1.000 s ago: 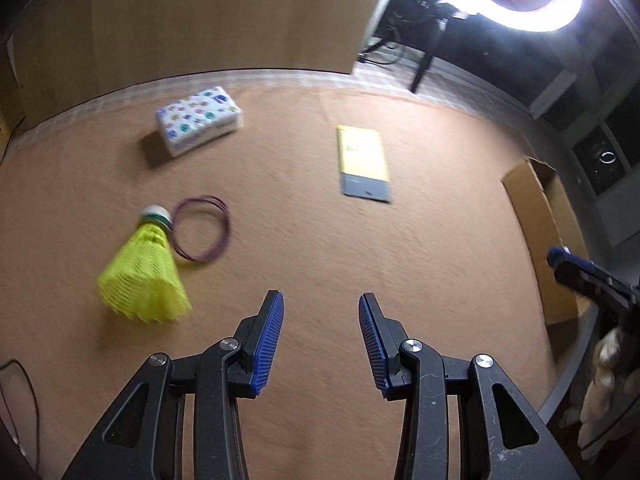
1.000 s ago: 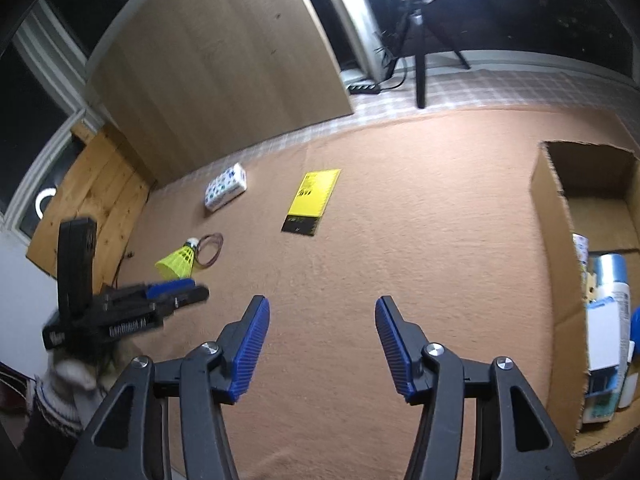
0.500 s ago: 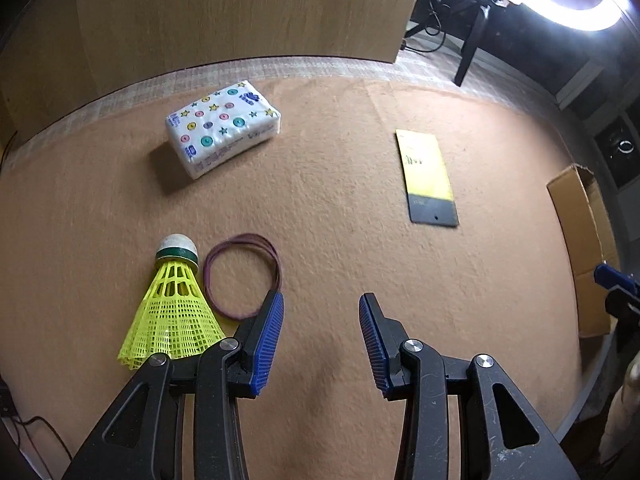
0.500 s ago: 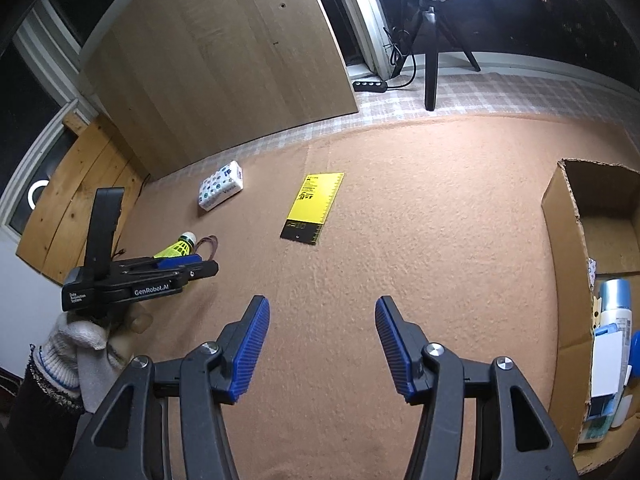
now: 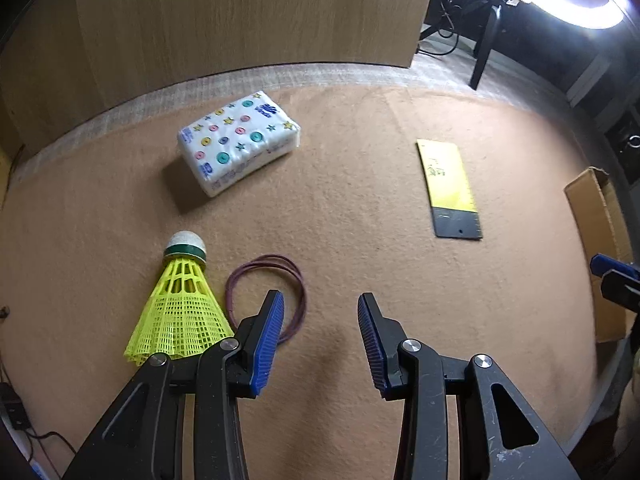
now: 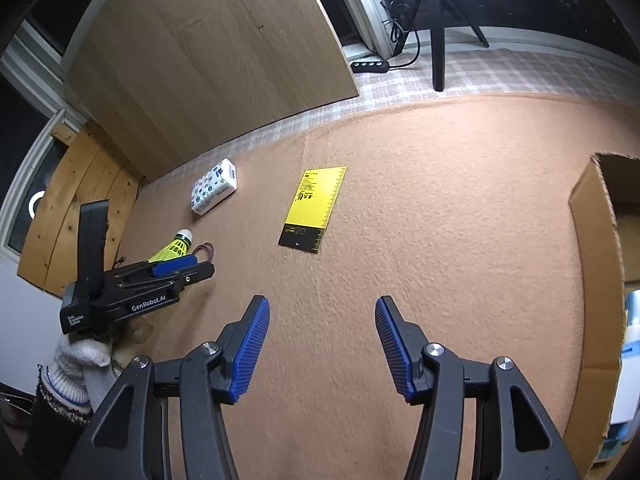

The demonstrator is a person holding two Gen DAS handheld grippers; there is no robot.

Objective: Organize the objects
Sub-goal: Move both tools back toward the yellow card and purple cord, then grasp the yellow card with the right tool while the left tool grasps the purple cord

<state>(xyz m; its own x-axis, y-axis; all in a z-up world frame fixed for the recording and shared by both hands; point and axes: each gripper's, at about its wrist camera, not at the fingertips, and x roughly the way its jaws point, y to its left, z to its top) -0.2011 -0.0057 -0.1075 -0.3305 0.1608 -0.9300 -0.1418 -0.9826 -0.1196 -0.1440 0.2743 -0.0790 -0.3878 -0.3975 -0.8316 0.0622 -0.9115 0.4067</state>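
Observation:
On the brown felt mat, a yellow shuttlecock (image 5: 180,312) lies cork-end away, with a purple rubber band (image 5: 266,292) right of it. My left gripper (image 5: 320,308) hovers open just above the mat, its left finger over the band's near edge, nothing between the pads. A white tissue pack (image 5: 239,142) with coloured dots lies farther back, and a yellow-and-black ruler card (image 5: 450,188) to the right. My right gripper (image 6: 322,316) is open and empty above bare mat. From the right wrist, the left gripper (image 6: 176,270) appears at the left beside the shuttlecock (image 6: 174,249).
A cardboard box (image 6: 600,280) stands at the mat's right edge with bottles and packets inside. A wooden board (image 6: 208,52) leans behind the mat. A light stand (image 6: 438,32) and power strip (image 6: 370,66) stand beyond. A gloved hand (image 6: 80,354) holds the left gripper.
The left gripper moved left and lower, ending close beside the shuttlecock and over the rubber band. The right gripper drifted forward and down a little. Both stayed open.

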